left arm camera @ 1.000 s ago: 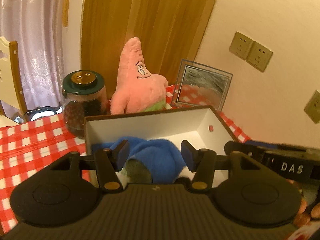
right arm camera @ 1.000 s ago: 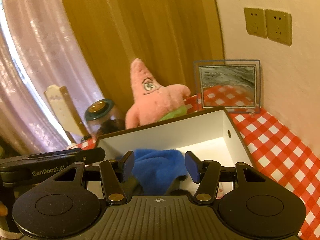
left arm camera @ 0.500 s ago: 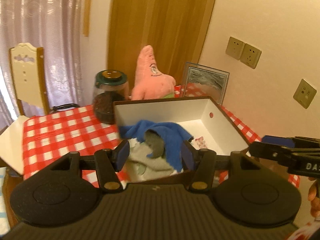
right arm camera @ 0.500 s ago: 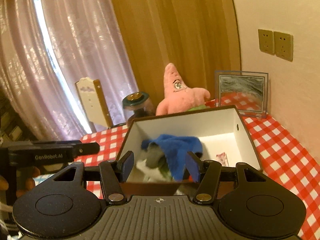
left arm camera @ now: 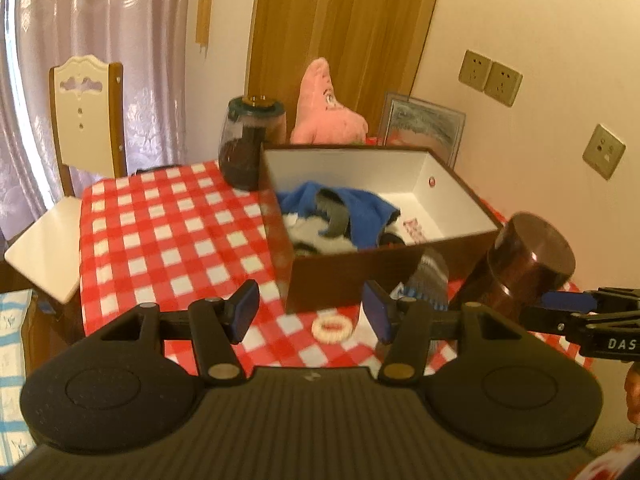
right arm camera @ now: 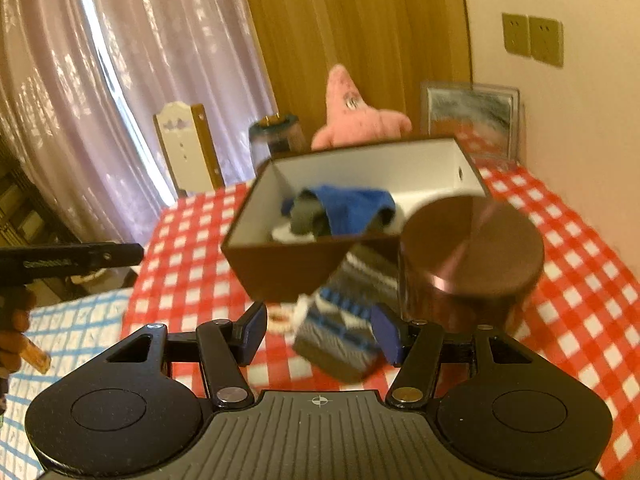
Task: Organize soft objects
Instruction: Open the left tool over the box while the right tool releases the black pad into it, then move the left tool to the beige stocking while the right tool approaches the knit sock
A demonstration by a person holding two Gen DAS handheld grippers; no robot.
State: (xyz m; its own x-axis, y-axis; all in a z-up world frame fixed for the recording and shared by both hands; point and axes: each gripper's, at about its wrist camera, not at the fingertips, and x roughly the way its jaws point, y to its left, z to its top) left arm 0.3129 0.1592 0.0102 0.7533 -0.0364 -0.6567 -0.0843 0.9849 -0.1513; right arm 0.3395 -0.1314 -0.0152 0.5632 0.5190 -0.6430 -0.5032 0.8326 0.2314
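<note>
At the far left of the left wrist view a cream chair (left arm camera: 86, 116) stands by the desk (left arm camera: 168, 240), which wears a red and white checked cloth; the chair's legs are cut off. The left hand-held gripper (left arm camera: 310, 316) has its jaws spread wide with nothing between them, only cloth and a small white ring (left arm camera: 333, 329) lying on the desk below. Behind it sits a dark glass jar (left arm camera: 250, 144), and what is inside is too dark to tell. Next comes the brown box (left arm camera: 360, 280) with white walls, and in it lie a blue sock (left arm camera: 360, 210) and grey and white soft things in a heap, partly hidden by the box's front wall. A pink star plush (left arm camera: 324, 112) stands behind the box, its lower half hidden. A striped sock (right arm camera: 344, 312) lies on the desk, leaning on the box front, blurry in both views. The right hand-held gripper (right arm camera: 320, 332) is also spread, and this sock sits between its jaws, but the pads do not squeeze it. A brown round tin (right arm camera: 468, 256) stands just right of the sock.
</note>
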